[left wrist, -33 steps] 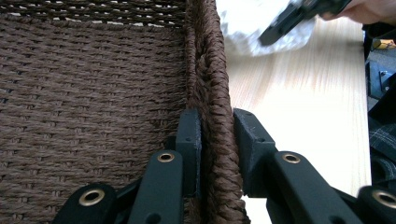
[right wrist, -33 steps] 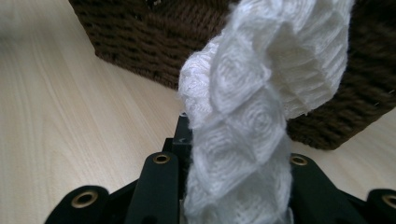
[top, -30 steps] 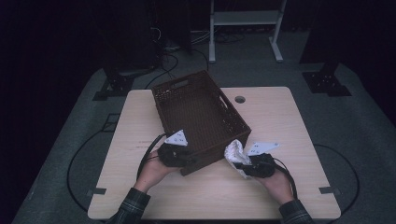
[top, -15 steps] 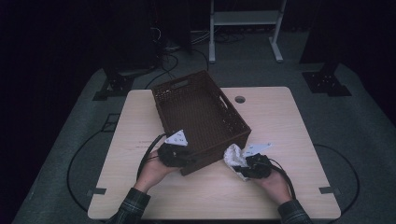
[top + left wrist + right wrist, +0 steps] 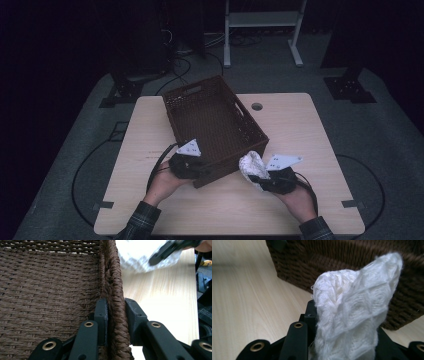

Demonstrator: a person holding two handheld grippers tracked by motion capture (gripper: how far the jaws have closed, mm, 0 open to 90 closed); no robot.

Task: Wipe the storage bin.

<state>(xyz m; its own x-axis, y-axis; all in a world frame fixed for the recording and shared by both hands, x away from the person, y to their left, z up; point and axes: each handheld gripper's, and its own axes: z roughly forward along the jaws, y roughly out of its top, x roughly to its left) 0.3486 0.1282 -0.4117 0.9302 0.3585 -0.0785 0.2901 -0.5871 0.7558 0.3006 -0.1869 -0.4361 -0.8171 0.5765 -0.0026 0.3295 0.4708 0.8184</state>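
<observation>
- The left gripper [image 5: 192, 166] was clamped on the near wall of the brown basket [image 5: 215, 117].
- The right gripper [image 5: 267, 179] pinched a white cloth [image 5: 251, 165] just right of it.

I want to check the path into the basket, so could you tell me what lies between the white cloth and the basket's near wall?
Bare tabletop, seen in the right gripper view: the white cloth in the right gripper stands apart from the basket.

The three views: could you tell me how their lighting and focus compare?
High view: dim, dark surroundings, table lit. Left gripper view: basket weave sharp, white cloth overexposed and blurred. Right gripper view: cloth bright and fairly sharp, the basket behind it soft.
</observation>
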